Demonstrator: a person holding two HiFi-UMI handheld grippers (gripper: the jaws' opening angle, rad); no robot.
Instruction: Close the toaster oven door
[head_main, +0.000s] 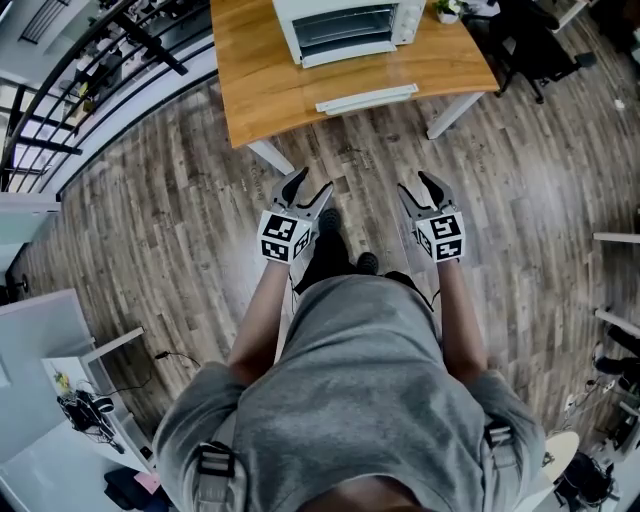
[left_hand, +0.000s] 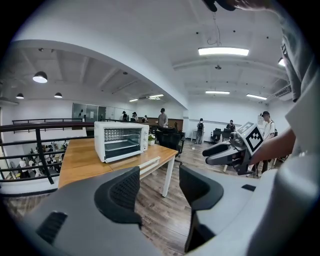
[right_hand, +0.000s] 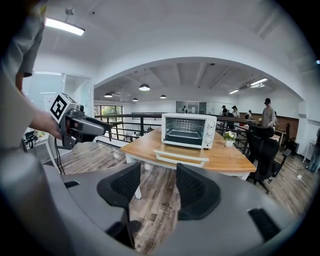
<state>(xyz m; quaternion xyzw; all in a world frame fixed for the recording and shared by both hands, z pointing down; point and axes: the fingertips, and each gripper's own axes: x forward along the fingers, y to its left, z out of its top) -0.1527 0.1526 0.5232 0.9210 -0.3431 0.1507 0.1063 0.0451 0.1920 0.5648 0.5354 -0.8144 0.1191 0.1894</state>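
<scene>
Two grippers, spread wide and empty: left gripper (head_main: 309, 184) and right gripper (head_main: 418, 185) side by side over the wood floor (head_main: 150, 200), well short of the toaster oven (head_main: 348, 24). Only floor between either pair of jaws in the gripper views.

Step in hand, by judgement: the approach. Oven on the desk (head_main: 262, 70), its door (head_main: 365, 82) dropped flat in front of the oven, white handle (head_main: 367, 98) foremost.

To do it well:
- Close in squarely on the oven front.
- Bring one gripper low enough to get under the handle; no pinch needed.
- Lift and swing the door up on its hinge until flush with the oven face.
- Keep the push gentle: probably a light oven, apt to slide back on the smooth desk.
- If so, steady the oven's top with the other gripper.

Only in the head view: both grippers together, the whole gap to the oven, the person's grey shirt.

Only in the right gripper view: oven front nearly straight on, open cavity, knobs right of the cavity, small potted plant (right_hand: 229, 135) just right of the oven.

Only in the left gripper view: oven at an angle, plus the right gripper seen from the side, off to the right of the oven.
</scene>
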